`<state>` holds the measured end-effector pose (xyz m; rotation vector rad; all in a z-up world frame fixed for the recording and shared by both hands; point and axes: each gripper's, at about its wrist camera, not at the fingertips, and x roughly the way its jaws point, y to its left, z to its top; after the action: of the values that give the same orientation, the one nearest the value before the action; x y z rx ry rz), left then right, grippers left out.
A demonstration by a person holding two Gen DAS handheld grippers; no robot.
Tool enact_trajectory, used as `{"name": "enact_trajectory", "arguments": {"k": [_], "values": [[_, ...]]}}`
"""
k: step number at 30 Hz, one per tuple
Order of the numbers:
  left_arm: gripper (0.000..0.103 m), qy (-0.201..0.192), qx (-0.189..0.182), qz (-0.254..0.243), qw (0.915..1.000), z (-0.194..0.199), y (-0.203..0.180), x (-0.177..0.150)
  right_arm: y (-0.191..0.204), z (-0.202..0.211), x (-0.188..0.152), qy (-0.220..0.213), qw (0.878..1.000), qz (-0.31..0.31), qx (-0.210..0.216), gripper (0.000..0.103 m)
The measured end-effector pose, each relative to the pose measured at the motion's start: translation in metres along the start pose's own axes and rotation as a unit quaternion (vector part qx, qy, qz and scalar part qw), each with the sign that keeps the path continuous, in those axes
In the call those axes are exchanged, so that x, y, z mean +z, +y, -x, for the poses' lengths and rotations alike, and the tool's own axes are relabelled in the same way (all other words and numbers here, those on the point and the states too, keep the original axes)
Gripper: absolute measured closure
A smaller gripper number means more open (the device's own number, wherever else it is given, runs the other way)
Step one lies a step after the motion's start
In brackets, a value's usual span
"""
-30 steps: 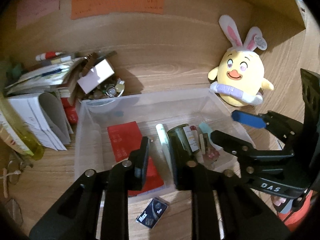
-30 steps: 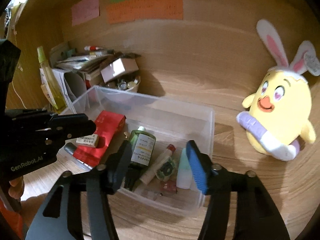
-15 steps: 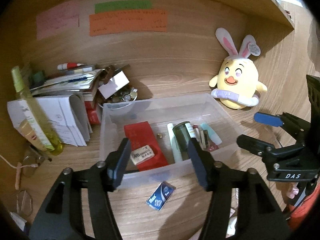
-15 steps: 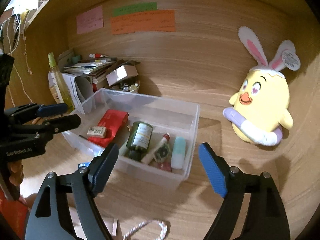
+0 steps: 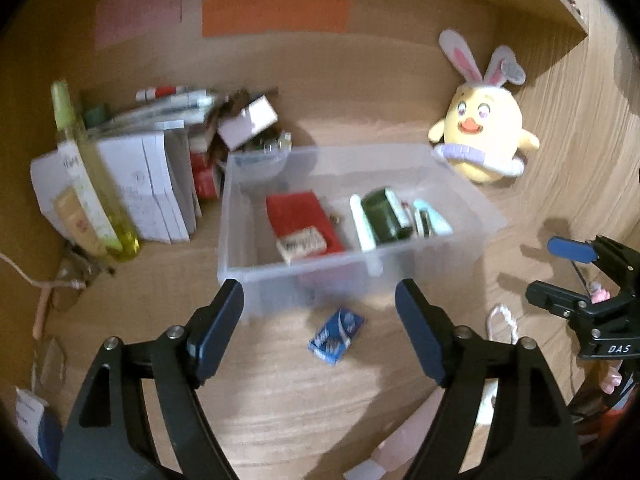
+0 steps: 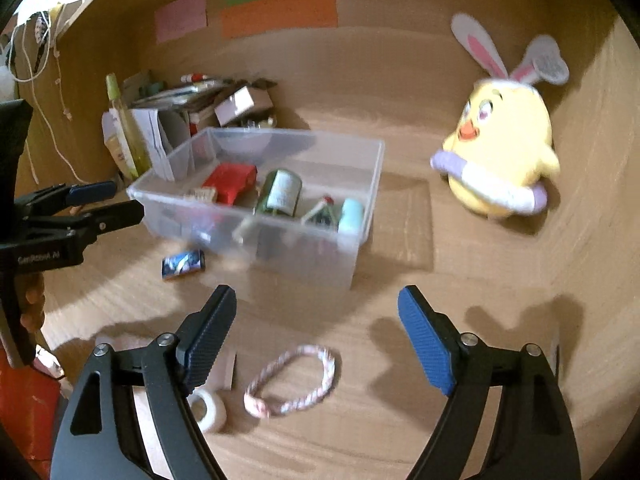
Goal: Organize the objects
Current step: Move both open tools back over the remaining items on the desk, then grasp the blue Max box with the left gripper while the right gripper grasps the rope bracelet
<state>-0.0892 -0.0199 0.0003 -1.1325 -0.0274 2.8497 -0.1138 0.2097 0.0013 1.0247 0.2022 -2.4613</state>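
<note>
- Left wrist view: left gripper spread wide, empty, above blue packet lying on desk just before clear bin.
- Right wrist view: right gripper spread wide, empty, above pink braided loop beside white tape roll, near side of bin.

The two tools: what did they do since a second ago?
Both pulled back from over the clear bin. The left tool let go of the small eraser, now lying on the red packet, and opened wide; the right tool opened wider too. The blue packet and plush chick stayed put.
</note>
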Motion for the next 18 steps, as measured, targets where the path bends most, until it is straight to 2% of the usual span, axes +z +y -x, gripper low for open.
{"name": "enact_trajectory", "arguments": {"k": [10, 18], "values": [[0.025, 0.06, -0.001, -0.008, 0.9982, -0.029, -0.001, -0.033, -0.002, -0.009, -0.04, 0.054, 0.998, -0.02, 0.019, 0.022], [0.025, 0.088, -0.012, -0.016, 0.9959, -0.058, -0.004, -0.031, -0.001, -0.023, -0.058, 0.088, 0.996, -0.014, 0.026, 0.022]]}}
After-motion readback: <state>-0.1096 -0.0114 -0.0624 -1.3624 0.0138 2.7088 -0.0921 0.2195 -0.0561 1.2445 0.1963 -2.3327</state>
